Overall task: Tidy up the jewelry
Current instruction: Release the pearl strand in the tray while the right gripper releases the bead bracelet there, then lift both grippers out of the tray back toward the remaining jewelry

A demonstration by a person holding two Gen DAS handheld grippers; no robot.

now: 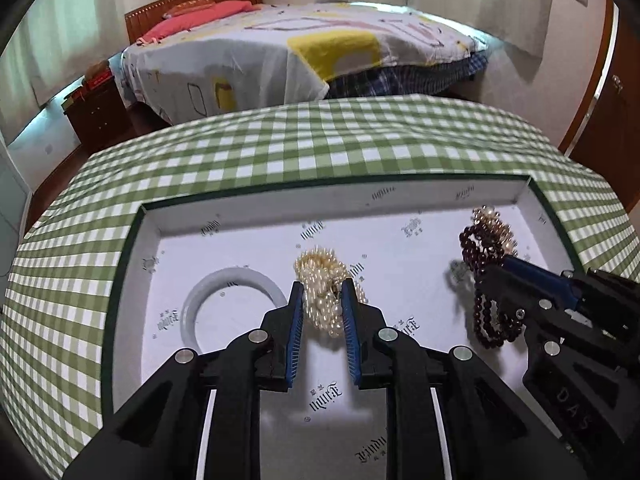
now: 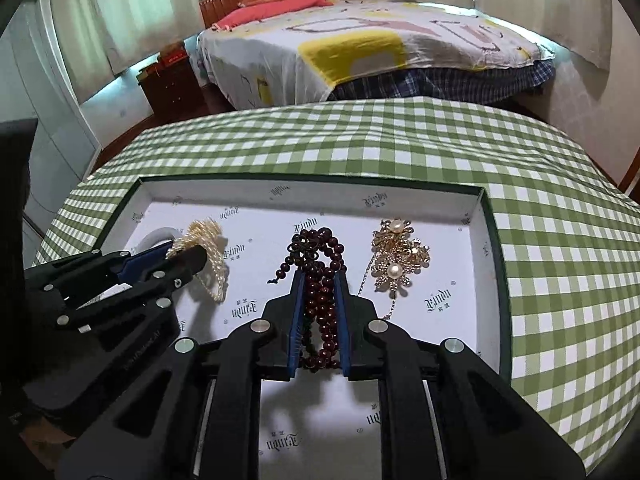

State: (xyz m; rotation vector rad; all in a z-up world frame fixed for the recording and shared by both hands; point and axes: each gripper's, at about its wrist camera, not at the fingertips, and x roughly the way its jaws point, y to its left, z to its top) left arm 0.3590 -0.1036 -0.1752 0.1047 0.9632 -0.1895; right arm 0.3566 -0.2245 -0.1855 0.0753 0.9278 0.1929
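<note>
A shallow white-lined box [image 1: 168, 216] sits on a counter covered in green checked cloth [image 1: 320, 136]. Going left to right inside the box: a pale bangle [image 1: 200, 300] lies flat near the left wall. Just beside it, the left gripper [image 1: 322, 300] has its blue-padded fingers closed on a bunch of cream pearl strands [image 1: 320, 280]. Next, the right gripper [image 2: 320, 292] has its fingers closed on a bundle of dark red bead strands [image 2: 316, 256]. Near the right wall a gold brooch with pearls [image 2: 396, 260] and its thin chain lie on the box floor. A bed [image 2: 360, 52] stands behind the counter.
</note>
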